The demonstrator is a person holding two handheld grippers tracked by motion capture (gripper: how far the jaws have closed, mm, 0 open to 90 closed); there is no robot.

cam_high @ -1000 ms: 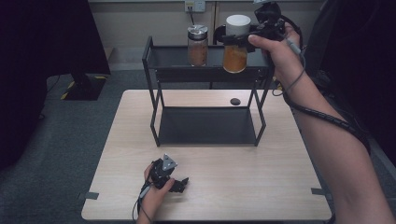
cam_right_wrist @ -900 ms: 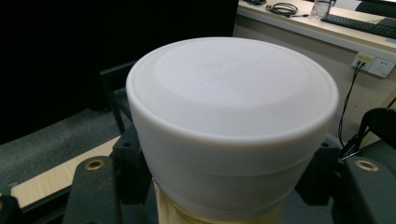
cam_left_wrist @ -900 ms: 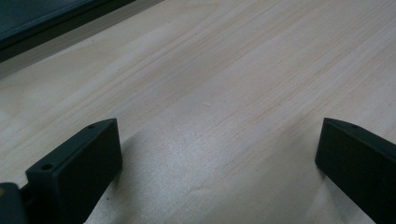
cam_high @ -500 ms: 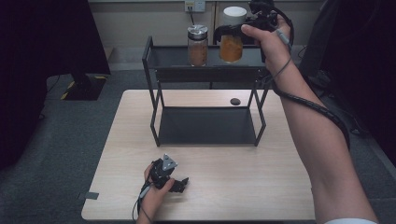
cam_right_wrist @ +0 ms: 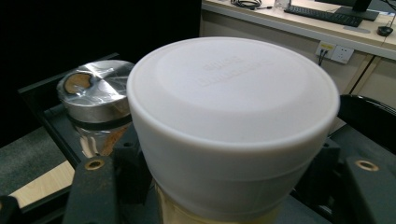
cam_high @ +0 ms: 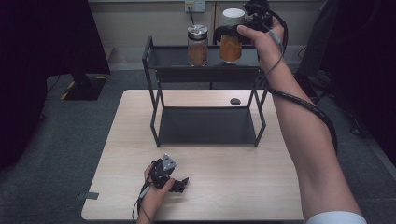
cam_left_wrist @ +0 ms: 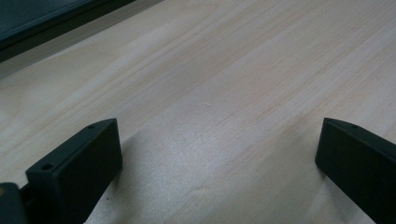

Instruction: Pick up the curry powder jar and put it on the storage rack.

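Compared with a second ago, the right gripper has carried the white-lidded glass jar of orange-brown powder leftward along the top shelf of the black metal two-tier rack, so the jar now stands closer to the steel-lidded glass jar of brown spice; the two jars are near each other but apart. The jar has also come slightly lower, and its base sits at or just above the shelf; whether it touches cannot be told. The left gripper has not shifted: it rests on the pale wooden counter near the front edge, held in the person's left hand.

In the right gripper view the white lid rises between the two black jaws, which pinch the jar just under the lid, one on each side, with the lid standing above them. The jar is upright. The steel-lidded jar shows behind it at the left.

In the left gripper view the jaws stand spread wide over bare counter wood, with nothing between them.

A small dark round object lies on the counter beside the rack's right rear leg.
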